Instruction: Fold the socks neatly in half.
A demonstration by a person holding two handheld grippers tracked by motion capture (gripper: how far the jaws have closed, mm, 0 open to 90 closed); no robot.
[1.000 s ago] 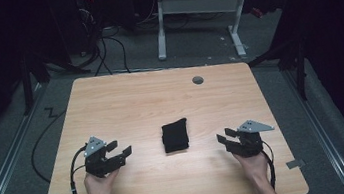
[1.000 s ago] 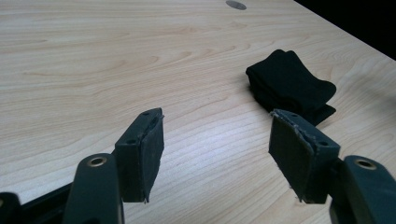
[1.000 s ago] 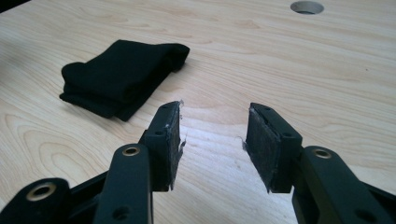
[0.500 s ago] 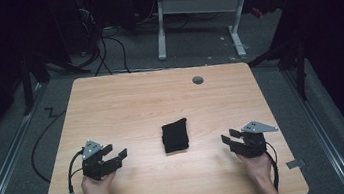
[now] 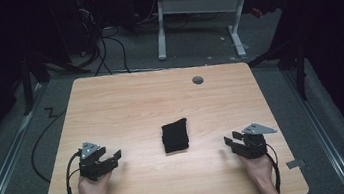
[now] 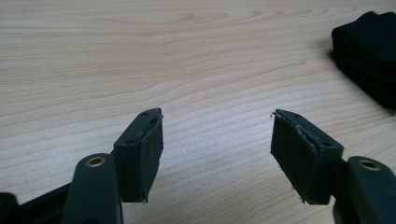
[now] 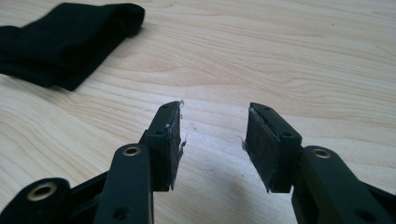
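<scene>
Lying folded on the table [image 5: 126, 108], a black cloth [image 5: 175, 135] sits between left gripper [image 5: 113, 157] and right gripper [image 5: 231, 143], both gaping, empty

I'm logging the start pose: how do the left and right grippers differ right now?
The left gripper sits left of the folded black cloth; the right gripper sits to the cloth's right. The left gripper's jaws stand wider apart in its own view than the right gripper's do in its own. The left gripper's cable loops out over the table; the right's hugs the wrist. Both are open, empty and clear of the cloth.
</scene>
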